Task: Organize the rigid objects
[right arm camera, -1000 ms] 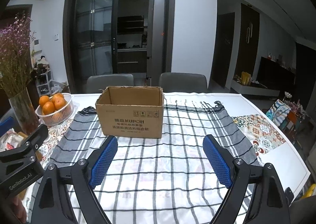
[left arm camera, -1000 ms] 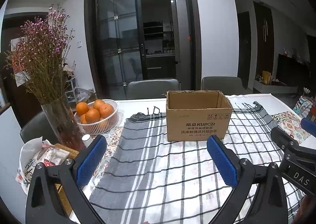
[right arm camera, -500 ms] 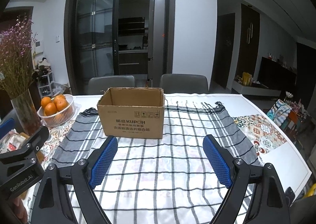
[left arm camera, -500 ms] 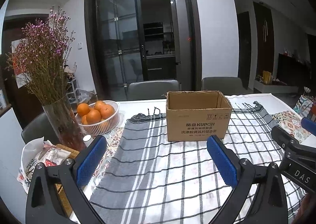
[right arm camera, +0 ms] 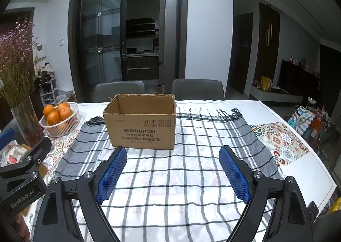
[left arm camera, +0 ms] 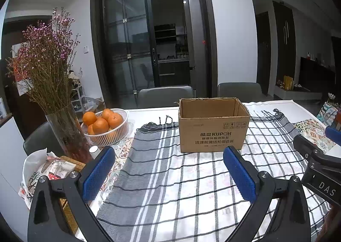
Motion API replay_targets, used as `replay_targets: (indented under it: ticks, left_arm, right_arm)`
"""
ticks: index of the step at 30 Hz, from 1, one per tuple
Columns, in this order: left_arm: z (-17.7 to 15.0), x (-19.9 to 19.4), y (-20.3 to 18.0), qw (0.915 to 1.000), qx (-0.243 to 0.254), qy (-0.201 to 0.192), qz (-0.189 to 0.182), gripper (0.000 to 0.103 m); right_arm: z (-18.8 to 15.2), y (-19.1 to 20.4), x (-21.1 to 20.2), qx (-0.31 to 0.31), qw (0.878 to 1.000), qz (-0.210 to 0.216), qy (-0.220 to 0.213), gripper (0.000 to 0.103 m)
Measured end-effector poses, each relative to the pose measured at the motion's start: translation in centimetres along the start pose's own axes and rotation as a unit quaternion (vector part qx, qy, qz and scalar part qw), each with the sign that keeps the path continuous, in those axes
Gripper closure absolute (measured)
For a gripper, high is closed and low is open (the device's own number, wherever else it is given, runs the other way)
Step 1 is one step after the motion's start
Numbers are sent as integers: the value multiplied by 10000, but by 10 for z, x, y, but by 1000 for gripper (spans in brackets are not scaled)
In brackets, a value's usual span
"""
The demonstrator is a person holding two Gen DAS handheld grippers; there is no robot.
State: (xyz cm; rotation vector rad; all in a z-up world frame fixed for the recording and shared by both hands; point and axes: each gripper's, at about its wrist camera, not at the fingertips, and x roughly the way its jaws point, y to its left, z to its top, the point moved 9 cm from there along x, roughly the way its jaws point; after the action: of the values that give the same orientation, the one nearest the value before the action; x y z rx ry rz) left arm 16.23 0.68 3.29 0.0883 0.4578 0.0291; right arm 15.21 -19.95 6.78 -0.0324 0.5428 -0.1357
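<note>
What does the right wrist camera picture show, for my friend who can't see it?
An open cardboard box sits on a striped cloth on a table, just beyond the open, empty right gripper. To the left stand a white basket of oranges and a glass vase of dried flowers.

Home dining room: table (right arm camera: 298, 180) with cloth (right arm camera: 191, 178), chairs (right arm camera: 197, 88), fruit basket (left arm camera: 110, 133), flower vase (left arm camera: 66, 133), kitchen behind glass door (right arm camera: 102, 50).

Dim, cool indoor light from overhead; soft shadows; sharp centre; strong fisheye curvature and black vignetting at the corners.
</note>
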Motion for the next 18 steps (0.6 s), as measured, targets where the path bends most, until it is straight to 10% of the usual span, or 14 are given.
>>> replay_targets:
  ticks: [18]
  left_arm:
    - [0,-1,-1,10000,0,1,0,0]
  right_arm:
    - [0,-1,0,-1,10000,-18,16,14]
